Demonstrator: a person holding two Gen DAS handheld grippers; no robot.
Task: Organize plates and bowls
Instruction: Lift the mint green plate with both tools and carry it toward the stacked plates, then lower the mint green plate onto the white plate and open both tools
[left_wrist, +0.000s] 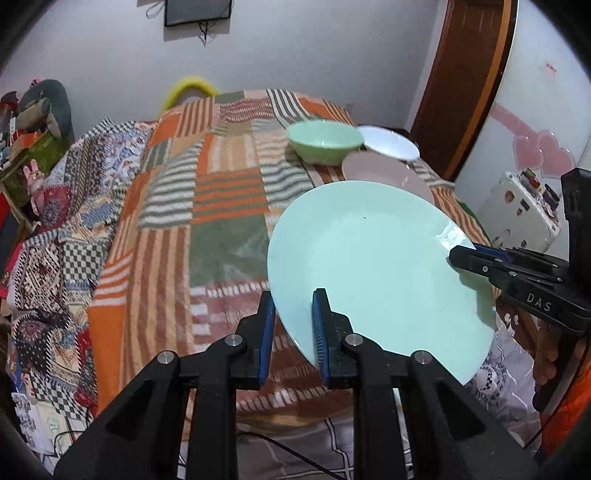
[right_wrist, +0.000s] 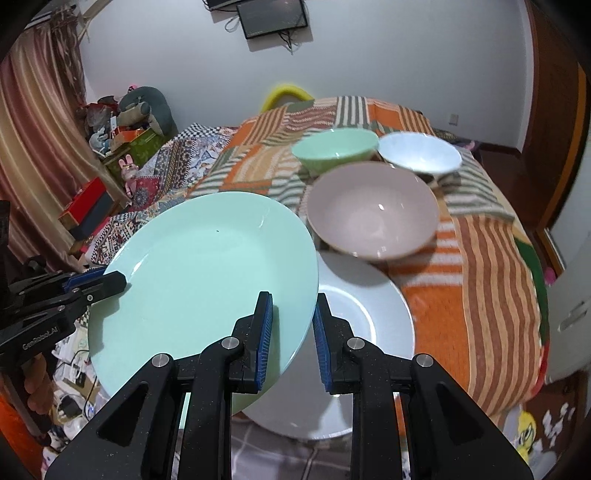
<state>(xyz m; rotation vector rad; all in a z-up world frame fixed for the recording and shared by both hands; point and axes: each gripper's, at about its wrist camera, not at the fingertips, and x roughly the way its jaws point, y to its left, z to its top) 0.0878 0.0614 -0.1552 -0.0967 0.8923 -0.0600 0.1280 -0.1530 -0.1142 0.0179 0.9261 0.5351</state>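
Observation:
A mint green plate (left_wrist: 373, 266) is held in the air above the patchwork table, tilted. My left gripper (left_wrist: 293, 325) has its blue pads on either side of the plate's near-left rim. My right gripper (right_wrist: 293, 332) straddles the plate's (right_wrist: 207, 273) right rim and shows in the left wrist view (left_wrist: 458, 254) at the plate's right edge. A white plate (right_wrist: 365, 306) lies on the table under it. Behind stand a pink bowl (right_wrist: 373, 210), a green bowl (right_wrist: 334, 147) and a white bowl (right_wrist: 419, 151).
The table wears an orange and green patchwork cloth (left_wrist: 207, 206). A bed with patterned blankets (left_wrist: 66, 229) lies left. A wooden door (left_wrist: 461, 85) stands at the right. Clutter covers the floor (right_wrist: 70, 398) by the table's near-left edge.

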